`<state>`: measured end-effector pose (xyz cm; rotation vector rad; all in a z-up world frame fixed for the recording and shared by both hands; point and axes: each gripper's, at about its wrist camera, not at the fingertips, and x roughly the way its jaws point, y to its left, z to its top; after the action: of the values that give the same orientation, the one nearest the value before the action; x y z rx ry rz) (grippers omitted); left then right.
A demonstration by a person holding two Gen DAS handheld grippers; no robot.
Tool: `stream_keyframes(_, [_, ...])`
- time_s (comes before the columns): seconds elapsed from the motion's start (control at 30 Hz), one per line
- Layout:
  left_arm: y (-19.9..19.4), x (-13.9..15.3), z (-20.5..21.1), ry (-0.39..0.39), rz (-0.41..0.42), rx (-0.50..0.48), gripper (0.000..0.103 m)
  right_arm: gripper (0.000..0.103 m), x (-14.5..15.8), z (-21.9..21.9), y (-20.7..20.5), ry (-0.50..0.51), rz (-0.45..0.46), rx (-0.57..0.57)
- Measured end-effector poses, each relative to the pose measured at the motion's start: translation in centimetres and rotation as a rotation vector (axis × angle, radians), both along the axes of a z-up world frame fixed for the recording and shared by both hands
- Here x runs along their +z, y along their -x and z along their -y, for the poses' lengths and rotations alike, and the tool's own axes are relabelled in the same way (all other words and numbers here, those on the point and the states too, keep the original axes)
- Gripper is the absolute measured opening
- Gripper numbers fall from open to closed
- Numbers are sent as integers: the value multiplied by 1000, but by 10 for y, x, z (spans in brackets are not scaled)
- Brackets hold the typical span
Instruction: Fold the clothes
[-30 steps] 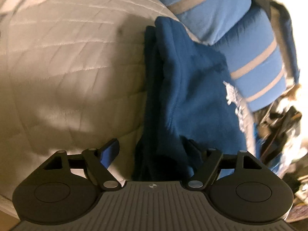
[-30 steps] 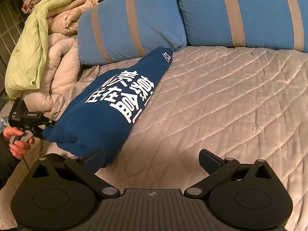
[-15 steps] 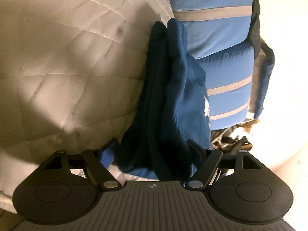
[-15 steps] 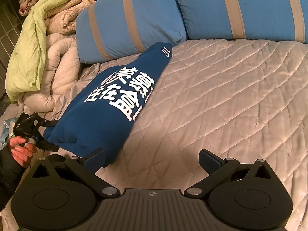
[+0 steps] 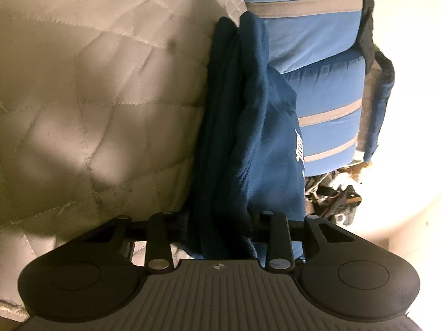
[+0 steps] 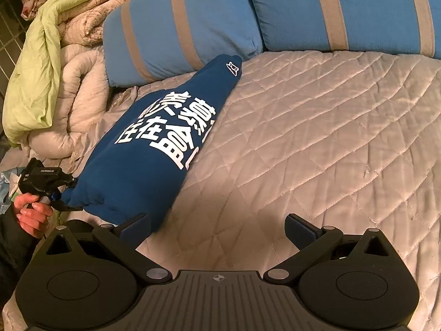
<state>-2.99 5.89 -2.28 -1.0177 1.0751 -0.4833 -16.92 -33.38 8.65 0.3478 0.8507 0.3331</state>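
Left tool (image 5: 220,226) clenched on blue sweatshirt (image 6: 154,149) — bunched hem; right tool (image 6: 217,227) released — over quilted bed (image 6: 317,138).

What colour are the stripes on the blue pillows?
Grey-beige stripes on the blue pillows; clearest in the right wrist view.
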Motion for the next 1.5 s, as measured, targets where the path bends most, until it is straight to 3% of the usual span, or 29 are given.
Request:
stream_keyframes(0.27, [7, 15, 6, -101, 59, -2, 29, 102, 10, -9, -18, 21, -11, 39])
stream_keyframes(0.63, [14, 30, 15, -216, 103, 5, 29, 102, 43, -23, -99, -54, -19, 87])
stream_keyframes(1.1, [14, 30, 17, -229, 114, 3, 29, 102, 9, -37, -219, -124, -49, -1])
stream_keyframes(1.27, [13, 31, 17, -230, 116, 1, 29, 96, -18, -46, -252, -175, -96, -35])
stream_keyframes(1.33, [13, 30, 17, -224, 114, 5, 29, 86, -30, -50, -264, -204, -117, -45])
stream_keyframes(1.4, [13, 29, 17, -222, 114, 9, 29, 84, -38, -57, -271, -225, -138, -51])
stream_keyframes(1.47, [14, 29, 18, -217, 113, 17, 28, 83, -38, -63, -270, -194, -122, -60])
stream_keyframes(1.5, [14, 29, 18, -214, 113, 20, 27, 69, -37, -65, -269, -176, -114, -62])
